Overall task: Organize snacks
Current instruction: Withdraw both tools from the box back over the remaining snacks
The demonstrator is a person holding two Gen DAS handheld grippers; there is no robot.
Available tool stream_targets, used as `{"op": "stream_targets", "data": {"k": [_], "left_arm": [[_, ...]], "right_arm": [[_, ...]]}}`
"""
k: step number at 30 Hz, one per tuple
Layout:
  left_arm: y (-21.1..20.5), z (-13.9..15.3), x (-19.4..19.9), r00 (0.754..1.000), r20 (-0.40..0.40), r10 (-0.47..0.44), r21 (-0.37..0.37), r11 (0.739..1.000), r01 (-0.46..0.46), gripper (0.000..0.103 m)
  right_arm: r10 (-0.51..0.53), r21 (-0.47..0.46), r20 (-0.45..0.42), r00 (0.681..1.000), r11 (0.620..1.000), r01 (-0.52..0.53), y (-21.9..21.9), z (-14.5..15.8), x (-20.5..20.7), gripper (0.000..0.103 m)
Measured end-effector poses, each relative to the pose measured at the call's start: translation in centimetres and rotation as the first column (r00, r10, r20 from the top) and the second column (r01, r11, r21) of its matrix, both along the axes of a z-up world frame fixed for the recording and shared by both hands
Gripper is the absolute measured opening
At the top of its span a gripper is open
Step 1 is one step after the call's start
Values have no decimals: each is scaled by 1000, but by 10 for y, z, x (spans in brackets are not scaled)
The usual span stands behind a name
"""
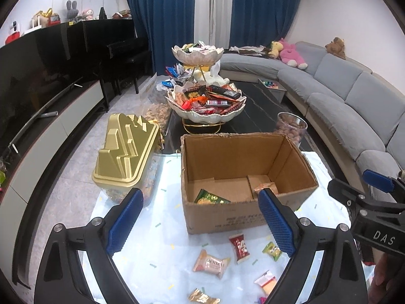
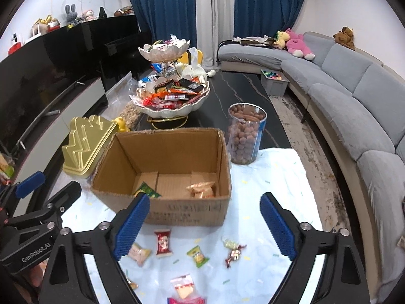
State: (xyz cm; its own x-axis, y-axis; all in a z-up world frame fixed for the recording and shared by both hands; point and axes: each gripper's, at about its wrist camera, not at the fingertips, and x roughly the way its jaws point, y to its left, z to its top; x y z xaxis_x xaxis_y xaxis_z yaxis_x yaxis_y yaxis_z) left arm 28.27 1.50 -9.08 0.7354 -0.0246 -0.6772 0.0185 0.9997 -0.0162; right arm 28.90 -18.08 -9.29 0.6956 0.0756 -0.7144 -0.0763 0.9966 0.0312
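Observation:
An open cardboard box (image 1: 243, 217) (image 2: 177, 210) stands on a white cloth and holds a green packet (image 1: 210, 198) (image 2: 146, 190) and an orange packet (image 1: 265, 186) (image 2: 201, 190). Several wrapped snacks lie loose in front of it: a red packet (image 1: 239, 248) (image 2: 163, 242), a pink packet (image 1: 211, 263), a small green packet (image 1: 272, 250) (image 2: 197, 255) and a twisted candy (image 2: 234, 253). My left gripper (image 1: 200, 223) is open and empty above the loose snacks. My right gripper (image 2: 202, 225) is open and empty above them too.
A gold lidded container (image 1: 126, 149) (image 2: 86, 147) stands left of the box. A clear jar of brown nuts (image 2: 244, 136) stands behind right. A tiered dish of snacks (image 1: 206, 101) (image 2: 172, 96) sits on the dark table. A grey sofa (image 1: 354, 96) runs along the right.

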Motion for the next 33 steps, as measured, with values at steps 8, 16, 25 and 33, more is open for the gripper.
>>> {"op": "stream_targets", "data": {"k": [8, 16, 25, 33], "left_arm": [[8, -14, -35, 999, 5, -37, 9, 999, 37, 100], [11, -40, -66, 996, -10, -92, 43, 995, 92, 100], [12, -70, -88, 984, -20, -177, 54, 983, 178, 100], [7, -105, -99, 968, -62, -245, 66, 966, 249, 100]], "right_arm": [[-15, -19, -13, 1000, 1000, 15, 6, -14, -40, 92], [-28, -44, -29, 999, 999, 26, 14, -38, -77, 92], [-95, -38, -36, 995, 995, 94, 12, -63, -103, 92], [-95, -58, -47, 994, 994, 93, 20, -97, -124, 92]]}}
